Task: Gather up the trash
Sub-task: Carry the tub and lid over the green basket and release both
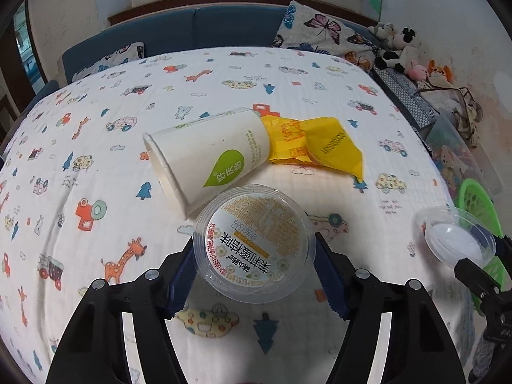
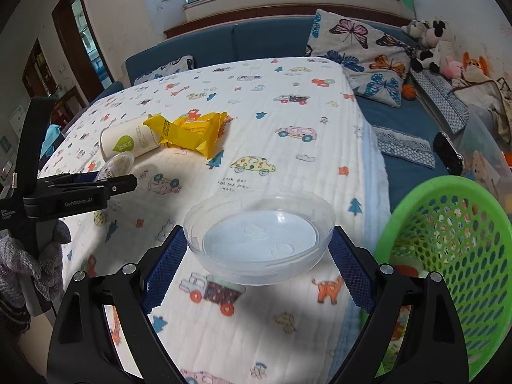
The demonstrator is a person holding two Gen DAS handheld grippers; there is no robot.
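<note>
On the cartoon-print sheet point(image 1: 288, 73) we log: left claw point(image 1: 254, 252) clamped on a labelled clear tub point(image 1: 252, 240); right claw point(image 2: 259, 243) gripping a clear plastic bowl point(image 2: 259, 240) beside the green basket point(image 2: 454, 256). Paper cup point(image 1: 204, 160) lies tipped, touching the yellow wrapper point(image 1: 316, 144).

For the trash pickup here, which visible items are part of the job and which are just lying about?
Job:
- labelled plastic cup, between the left gripper pads
- clear plastic bowl, in the right gripper
- paper cup, on its side
- yellow wrapper
- green basket

Lying about:
- butterfly pillow
- stuffed toys
- blue sofa
</note>
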